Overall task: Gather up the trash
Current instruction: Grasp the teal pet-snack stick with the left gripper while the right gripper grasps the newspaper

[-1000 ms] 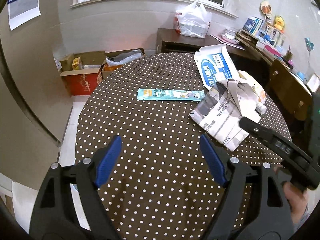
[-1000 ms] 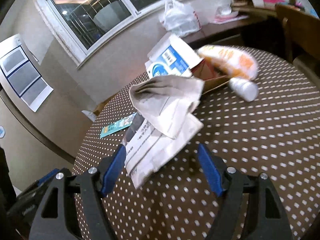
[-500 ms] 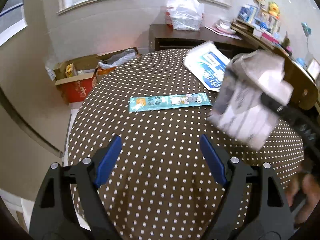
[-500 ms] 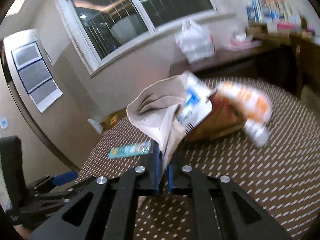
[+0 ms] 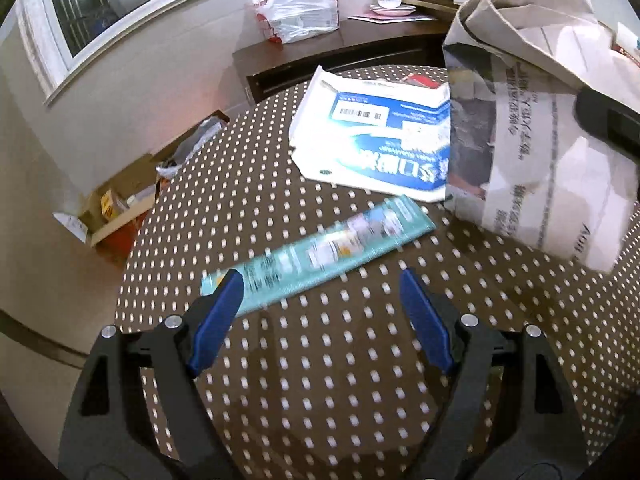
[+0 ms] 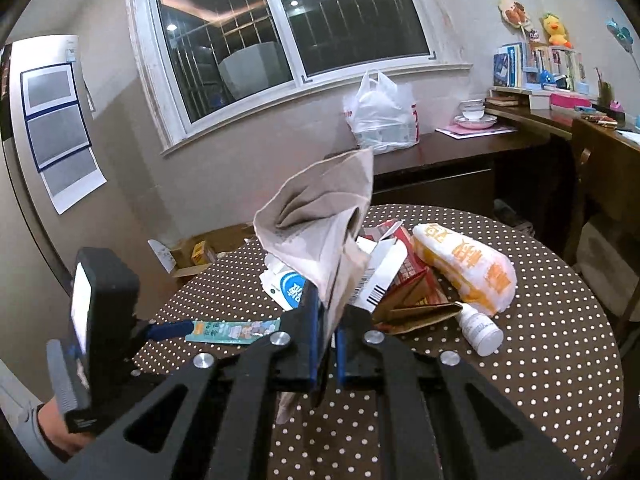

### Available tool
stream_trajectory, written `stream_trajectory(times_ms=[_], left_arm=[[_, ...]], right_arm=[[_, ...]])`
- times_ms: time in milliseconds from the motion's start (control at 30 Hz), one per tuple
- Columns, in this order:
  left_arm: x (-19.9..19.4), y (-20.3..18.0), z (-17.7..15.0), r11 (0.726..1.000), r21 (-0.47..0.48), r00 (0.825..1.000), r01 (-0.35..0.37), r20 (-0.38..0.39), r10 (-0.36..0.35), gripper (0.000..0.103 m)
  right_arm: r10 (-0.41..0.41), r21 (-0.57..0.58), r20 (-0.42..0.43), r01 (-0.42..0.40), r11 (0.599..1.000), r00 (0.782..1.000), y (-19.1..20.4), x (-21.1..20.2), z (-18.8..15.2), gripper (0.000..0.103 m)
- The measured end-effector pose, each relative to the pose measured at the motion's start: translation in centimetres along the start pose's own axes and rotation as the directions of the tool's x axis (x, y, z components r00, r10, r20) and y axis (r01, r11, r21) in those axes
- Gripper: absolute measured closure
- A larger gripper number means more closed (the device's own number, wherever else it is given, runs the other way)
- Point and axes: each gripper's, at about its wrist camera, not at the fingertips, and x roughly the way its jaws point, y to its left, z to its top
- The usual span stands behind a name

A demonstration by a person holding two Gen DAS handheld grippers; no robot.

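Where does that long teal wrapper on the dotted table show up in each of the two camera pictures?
Left wrist view: long teal wrapper lies slanted across the middle, just beyond the open blue fingers.
Right wrist view: teal wrapper lies low and left of centre.
Shared landmark: the white plastic bag below the window.

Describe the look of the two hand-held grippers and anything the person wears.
Both the left hand-held gripper and the right hand-held gripper have black plastic frames with triangular cut-outs, silver round bolts and blue finger pads. A grey sleeve shows at the wrist.
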Motion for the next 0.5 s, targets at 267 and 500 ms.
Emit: stream_trajectory(times_ms=[267, 500], left_arm=[[2.2, 0.0, 1.5, 0.999, 0.015, 0.999, 0.046, -0.004, -0.046, 0.023], [2.7, 0.6, 1.4, 0.991, -0.041, 0.992, 0.128, -0.011, -0.128, 0.041]], right_arm=[[0.004, 0.018, -0.012, -0.004, 1.0, 1.0, -0.4, 1.7, 0.4, 0.096], [0.01, 0.03, -0.023, -0.009, 1.0, 1.0, -0.5, 2.3, 0.3, 0.096]])
